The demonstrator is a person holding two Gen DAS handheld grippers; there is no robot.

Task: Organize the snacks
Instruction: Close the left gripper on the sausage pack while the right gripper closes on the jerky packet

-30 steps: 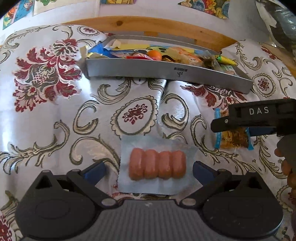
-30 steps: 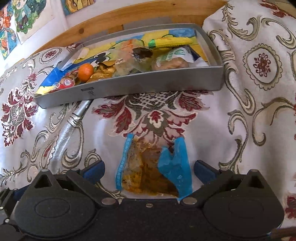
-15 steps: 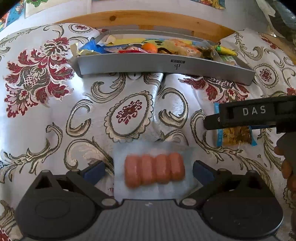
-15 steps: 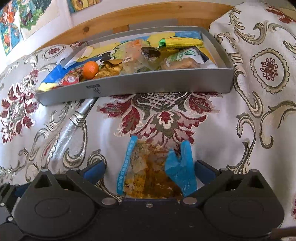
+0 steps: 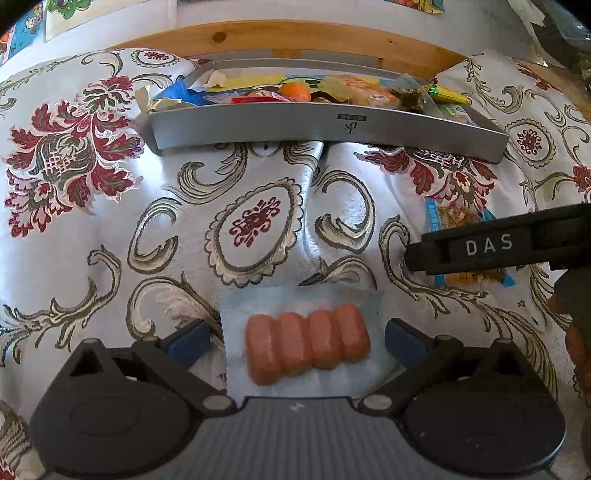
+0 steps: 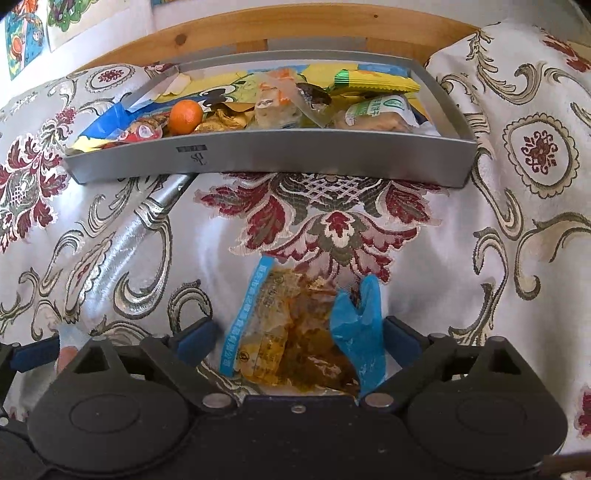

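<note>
Now | floral brocade cloth [image 5: 110,229] | wooden rail [image 6: 295,26], wall pictures behind | both tongs apart

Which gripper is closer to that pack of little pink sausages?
Left. The left gripper straddles the sausage pack, open, one finger on each side. The right gripper is off to the right, around the blue-edged snack packet.
</note>
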